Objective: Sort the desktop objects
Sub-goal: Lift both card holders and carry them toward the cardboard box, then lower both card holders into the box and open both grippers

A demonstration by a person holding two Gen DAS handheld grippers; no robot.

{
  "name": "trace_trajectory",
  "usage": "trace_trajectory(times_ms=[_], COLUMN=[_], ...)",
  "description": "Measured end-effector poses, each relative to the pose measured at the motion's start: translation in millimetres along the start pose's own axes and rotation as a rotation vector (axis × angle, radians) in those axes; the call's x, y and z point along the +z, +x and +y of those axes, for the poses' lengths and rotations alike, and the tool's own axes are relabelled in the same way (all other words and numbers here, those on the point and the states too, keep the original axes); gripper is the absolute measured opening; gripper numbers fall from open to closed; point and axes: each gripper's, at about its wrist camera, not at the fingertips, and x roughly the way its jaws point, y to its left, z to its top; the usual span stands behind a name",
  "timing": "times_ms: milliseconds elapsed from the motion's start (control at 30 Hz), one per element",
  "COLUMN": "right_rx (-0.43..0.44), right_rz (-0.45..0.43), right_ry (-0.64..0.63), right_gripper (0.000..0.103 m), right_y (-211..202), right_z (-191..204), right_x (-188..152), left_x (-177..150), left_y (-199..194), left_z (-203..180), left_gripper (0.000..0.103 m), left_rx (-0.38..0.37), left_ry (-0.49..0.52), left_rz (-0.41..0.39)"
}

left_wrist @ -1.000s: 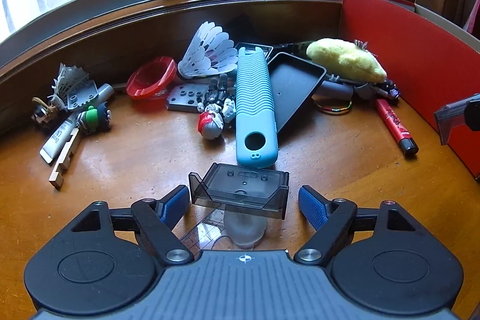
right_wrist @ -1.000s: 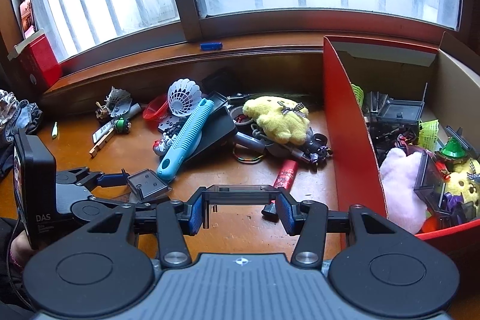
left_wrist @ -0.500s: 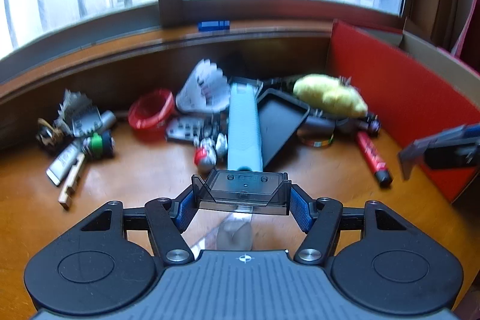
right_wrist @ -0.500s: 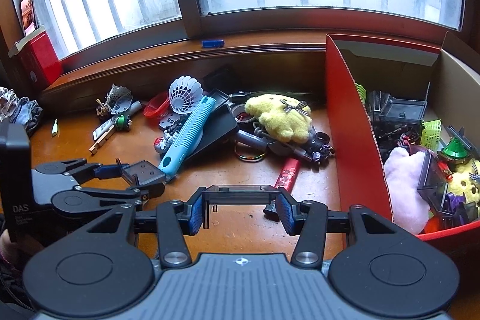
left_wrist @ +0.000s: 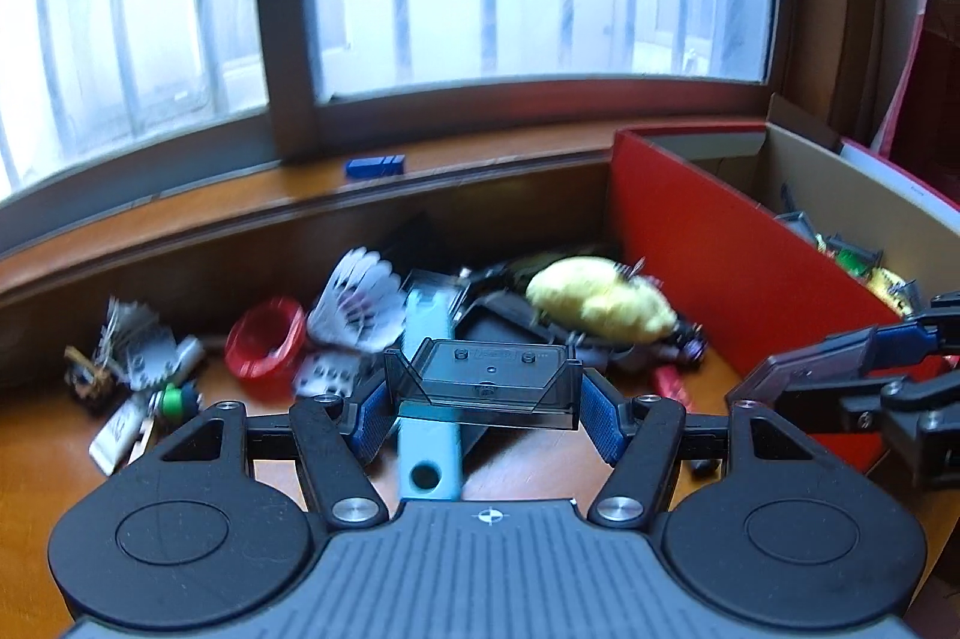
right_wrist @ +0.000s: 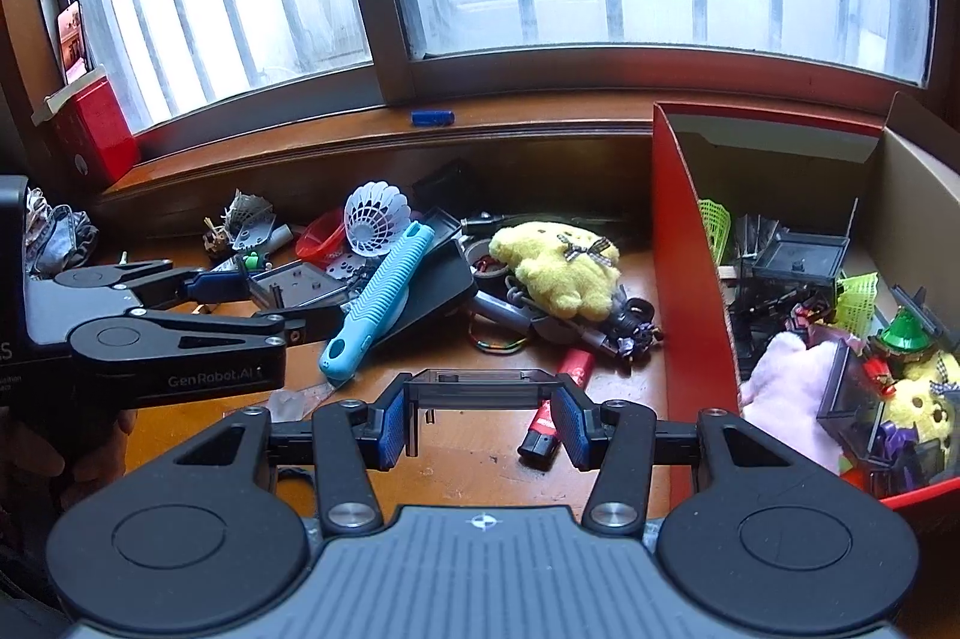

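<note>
A smoky plastic tray (left_wrist: pixel 483 381) is pinched in the left tongs (left_wrist: pixel 483 408) above the worktop's (right_wrist: pixel 480 450) clutter, another (right_wrist: pixel 480 388) in the right tongs (right_wrist: pixel 480 426); the red box (right_wrist: pixel 690 279) at the right edge is already part-filled

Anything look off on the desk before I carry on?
Mostly sorting clutter. One oddity: the blue brush lies propped on the black tray, its head raised off the desk. Both claws hold smoky plastic cases: left, right.
</note>
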Motion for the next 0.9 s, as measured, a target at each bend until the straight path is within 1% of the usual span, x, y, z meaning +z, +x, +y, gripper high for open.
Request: trace_trajectory(times_ms=[233, 533, 733, 900], right_rx=[0.006, 0.000, -0.010, -0.035], right_rz=[-0.041, -0.122, -0.172, -0.192], right_ry=[-0.016, -0.026, -0.012, 0.013], right_gripper=[0.052, 0.052, 0.052, 0.052], right_y=[-11.9, -35.9, -49.0, -54.3], right_z=[-12.8, -42.7, -71.7, -102.2], right_x=[10.2, 26.3, 34.3, 36.5], left_x=[21.2, 51.3, 69.0, 82.1], left_y=[4.6, 10.3, 18.1, 31.0], left_z=[-24.0, -57.9, -84.9, -108.9], left_gripper=[0.064, 0.064, 0.064, 0.064], left_rx=[-0.013, -0.018, -0.031, -0.051], left_ry=[0.017, 0.053, 0.079, 0.100], left_rz=[-0.034, -0.080, -0.097, -0.098])
